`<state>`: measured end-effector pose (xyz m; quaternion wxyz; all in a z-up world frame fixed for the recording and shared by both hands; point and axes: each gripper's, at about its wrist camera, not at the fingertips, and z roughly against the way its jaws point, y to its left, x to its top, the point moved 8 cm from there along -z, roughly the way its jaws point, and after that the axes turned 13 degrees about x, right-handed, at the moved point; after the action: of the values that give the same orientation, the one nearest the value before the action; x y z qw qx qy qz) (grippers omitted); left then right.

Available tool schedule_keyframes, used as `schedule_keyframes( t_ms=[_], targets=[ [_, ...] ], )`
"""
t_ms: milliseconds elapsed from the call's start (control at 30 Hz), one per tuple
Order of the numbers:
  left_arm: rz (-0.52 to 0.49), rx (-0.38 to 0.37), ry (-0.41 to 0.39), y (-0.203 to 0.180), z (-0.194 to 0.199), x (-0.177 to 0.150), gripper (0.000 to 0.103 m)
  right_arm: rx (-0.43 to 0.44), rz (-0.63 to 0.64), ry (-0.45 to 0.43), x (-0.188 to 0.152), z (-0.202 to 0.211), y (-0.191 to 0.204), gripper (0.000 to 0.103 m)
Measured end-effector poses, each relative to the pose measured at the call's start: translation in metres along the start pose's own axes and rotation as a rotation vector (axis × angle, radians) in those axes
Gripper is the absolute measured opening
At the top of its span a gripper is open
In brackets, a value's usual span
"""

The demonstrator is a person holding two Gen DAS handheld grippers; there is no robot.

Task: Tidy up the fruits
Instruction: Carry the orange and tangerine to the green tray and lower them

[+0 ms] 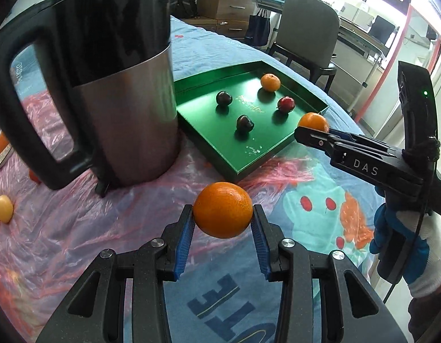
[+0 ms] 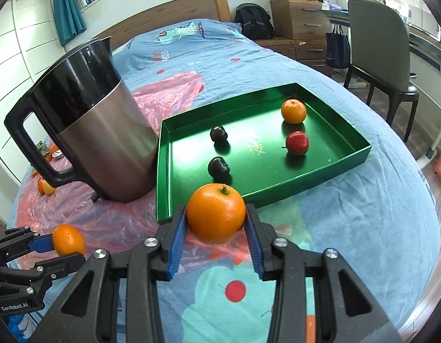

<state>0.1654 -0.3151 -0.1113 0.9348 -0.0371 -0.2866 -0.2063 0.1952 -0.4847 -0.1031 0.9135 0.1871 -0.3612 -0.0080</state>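
My left gripper [image 1: 223, 210] is shut on an orange [image 1: 223, 214], held above the bedspread just short of the green tray [image 1: 237, 168]. My right gripper [image 2: 216, 208] is shut on a second orange [image 2: 216, 214] with a short stem, over the tray's near edge [image 2: 306, 188]. Each wrist view also shows the other gripper from the side: the right one [image 1: 306, 133] with its orange [image 1: 313, 121], the left one [image 2: 63, 250] with its orange [image 2: 68, 239]. In the tray lie an orange [image 2: 293, 111], a red fruit [image 2: 297, 142] and two dark plums [image 2: 219, 134] [image 2: 218, 167].
A tall steel kettle [image 2: 89, 120] with a black handle stands right against the tray's left side on a pink plastic sheet [image 2: 92, 217]. Loose small fruits [image 1: 3, 208] lie left of the kettle. A grey chair [image 2: 377, 45] stands beyond the bed's right edge.
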Motion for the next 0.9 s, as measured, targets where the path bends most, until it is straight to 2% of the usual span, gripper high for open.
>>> schedule_keyframes(
  t_ms=[200, 367, 633, 900],
  targets=[
    [-0.040, 0.021, -0.044, -0.023, -0.022, 0.044, 0.035, -0.007, 0.008, -0.027, 0.031, -0.014, -0.023, 0.061],
    [-0.057, 0.061, -0.043, -0.033, -0.052, 0.068, 0.035, -0.011, 0.015, -0.025, 0.047, -0.035, -0.040, 0.061],
    [-0.082, 0.135, -0.015, -0.037, -0.105, 0.080, 0.035, -0.028, 0.010, -0.001, 0.054, -0.071, -0.064, 0.061],
    [-0.082, 0.133, 0.007, -0.045, -0.129, 0.081, 0.035, -0.051, 0.022, 0.023, 0.053, -0.090, -0.079, 0.061]
  ],
)
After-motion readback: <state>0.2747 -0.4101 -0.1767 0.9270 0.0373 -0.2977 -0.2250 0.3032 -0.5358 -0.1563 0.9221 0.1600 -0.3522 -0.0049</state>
